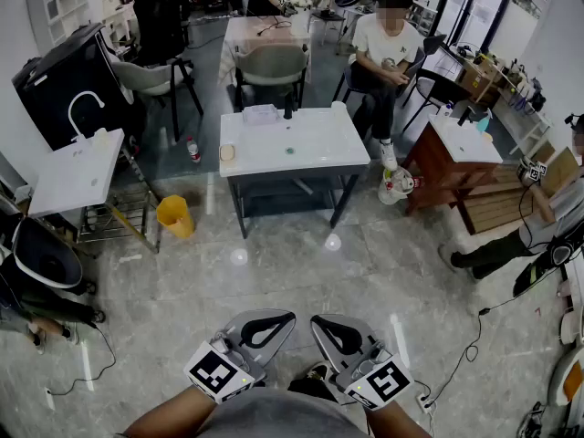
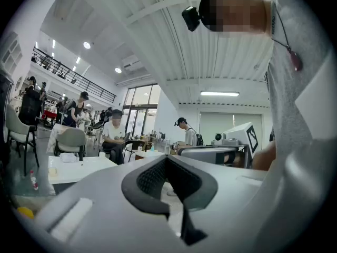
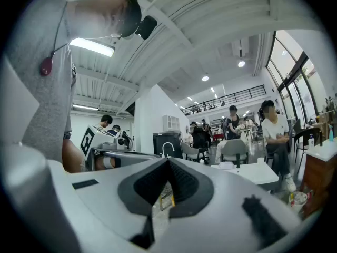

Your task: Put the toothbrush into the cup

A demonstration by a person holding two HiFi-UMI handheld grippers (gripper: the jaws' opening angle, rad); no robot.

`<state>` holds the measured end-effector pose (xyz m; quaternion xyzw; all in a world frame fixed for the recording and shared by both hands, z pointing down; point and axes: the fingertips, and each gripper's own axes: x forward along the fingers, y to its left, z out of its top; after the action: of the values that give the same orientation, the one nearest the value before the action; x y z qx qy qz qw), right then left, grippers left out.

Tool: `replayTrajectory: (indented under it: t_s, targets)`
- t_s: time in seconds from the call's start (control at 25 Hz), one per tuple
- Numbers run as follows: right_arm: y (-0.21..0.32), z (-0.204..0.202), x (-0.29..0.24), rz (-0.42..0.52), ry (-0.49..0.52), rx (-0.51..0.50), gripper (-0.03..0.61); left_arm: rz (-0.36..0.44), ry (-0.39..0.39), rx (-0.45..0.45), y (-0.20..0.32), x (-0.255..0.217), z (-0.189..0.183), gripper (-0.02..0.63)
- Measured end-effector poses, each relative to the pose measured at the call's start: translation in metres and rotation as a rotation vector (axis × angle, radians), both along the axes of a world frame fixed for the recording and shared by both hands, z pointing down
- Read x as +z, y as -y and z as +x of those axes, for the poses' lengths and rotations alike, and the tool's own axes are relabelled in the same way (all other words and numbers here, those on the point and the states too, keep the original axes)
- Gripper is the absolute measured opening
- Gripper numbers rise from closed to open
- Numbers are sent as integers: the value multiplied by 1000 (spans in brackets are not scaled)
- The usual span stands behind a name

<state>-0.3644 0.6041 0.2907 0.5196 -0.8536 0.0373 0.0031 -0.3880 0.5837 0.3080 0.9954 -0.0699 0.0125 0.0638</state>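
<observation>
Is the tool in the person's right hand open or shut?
Shut. The right gripper has its two fingers meeting at the tips, with nothing held between them.

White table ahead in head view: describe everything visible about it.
The white table has a glossy rectangular top on a dark frame with dark legs and what looks like a lower shelf. It stands level on the grey floor, a grey chair just behind it. A few small items sit on top, too small to identify.
</observation>
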Motion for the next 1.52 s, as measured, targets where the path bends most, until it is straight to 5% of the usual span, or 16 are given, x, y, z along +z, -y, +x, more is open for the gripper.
replayTrajectory:
  t_s: [0.72, 1.08, 1.52]
  targets:
    - [-38, 73, 1, -24, 10, -49, 14, -40, 8, -22, -43, -10, 70, 8]
    - [-65, 120, 9, -13, 11, -91, 12, 7, 6, -81, -67, -2, 116, 6]
    - [-34, 146, 14, -10, 22, -113, 12, -47, 36, -114, -36, 7, 145, 6]
